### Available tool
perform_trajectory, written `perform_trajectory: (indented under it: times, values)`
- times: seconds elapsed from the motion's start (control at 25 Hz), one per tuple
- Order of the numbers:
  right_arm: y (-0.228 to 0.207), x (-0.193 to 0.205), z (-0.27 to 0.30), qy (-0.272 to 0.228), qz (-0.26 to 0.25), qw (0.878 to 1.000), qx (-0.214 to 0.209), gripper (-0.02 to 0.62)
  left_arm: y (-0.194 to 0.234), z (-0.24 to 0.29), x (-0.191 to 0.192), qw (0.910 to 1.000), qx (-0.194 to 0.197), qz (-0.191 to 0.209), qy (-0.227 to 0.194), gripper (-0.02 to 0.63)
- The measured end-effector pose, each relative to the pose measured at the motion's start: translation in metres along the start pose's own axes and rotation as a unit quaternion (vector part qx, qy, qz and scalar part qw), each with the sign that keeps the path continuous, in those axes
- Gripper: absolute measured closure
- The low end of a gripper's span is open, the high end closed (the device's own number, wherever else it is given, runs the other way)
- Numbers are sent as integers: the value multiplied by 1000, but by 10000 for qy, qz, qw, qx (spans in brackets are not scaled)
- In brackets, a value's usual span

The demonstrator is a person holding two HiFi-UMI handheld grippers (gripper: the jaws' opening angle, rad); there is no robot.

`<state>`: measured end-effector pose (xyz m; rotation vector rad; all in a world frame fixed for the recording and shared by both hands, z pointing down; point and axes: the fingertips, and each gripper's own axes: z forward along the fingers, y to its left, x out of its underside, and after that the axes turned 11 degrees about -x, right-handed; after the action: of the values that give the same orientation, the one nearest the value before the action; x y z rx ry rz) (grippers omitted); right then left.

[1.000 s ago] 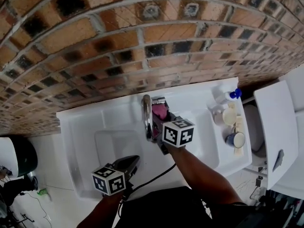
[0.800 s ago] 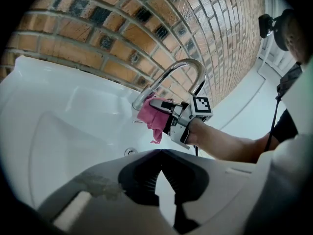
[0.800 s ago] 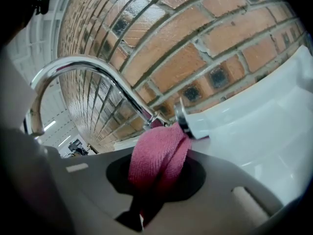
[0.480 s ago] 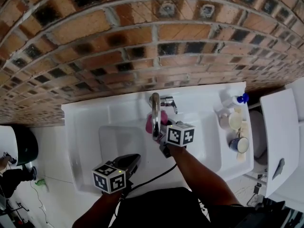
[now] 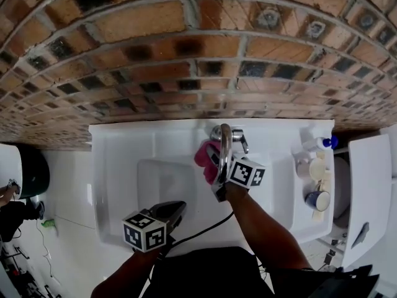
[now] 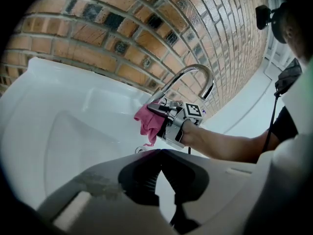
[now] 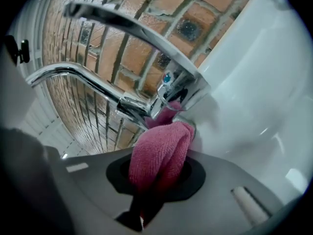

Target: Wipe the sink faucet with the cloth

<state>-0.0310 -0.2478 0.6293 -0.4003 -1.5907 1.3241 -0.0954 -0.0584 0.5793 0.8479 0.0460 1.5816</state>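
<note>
At one faucet [image 5: 226, 143], right claw [image 7: 157, 177] pinching one cloth [image 7: 161, 151]

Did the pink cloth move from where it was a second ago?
Yes. The cloth, held in the right gripper, went from the right side of the faucet spout over to its left side.

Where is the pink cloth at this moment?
In the head view the pink cloth sits at centre, clamped in the right gripper and pressed against the base of the faucet at the back of the sink.
</note>
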Motion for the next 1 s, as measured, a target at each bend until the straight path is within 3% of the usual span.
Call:
perform_trajectory:
  times: [0.32, 0.48, 0.6, 1.0]
  values:
    - [34, -17, -7, -281, -25, 9995, -123, 528, 0, 3, -4, 9999, 126, 10, -54, 602]
    - [56, -26, -6, -403, -152, 9983, -383, 528, -3, 1, -1, 9998, 197, 29, -73, 601]
    - [58, -27, -10, -472, -131, 9985, -230, 528, -3, -3, 2, 9997, 223, 28, -77, 601]
    - [58, -15, -1, -677, -322, 9968, -279, 528, 8, -13, 4, 9997, 199, 71, -137, 602]
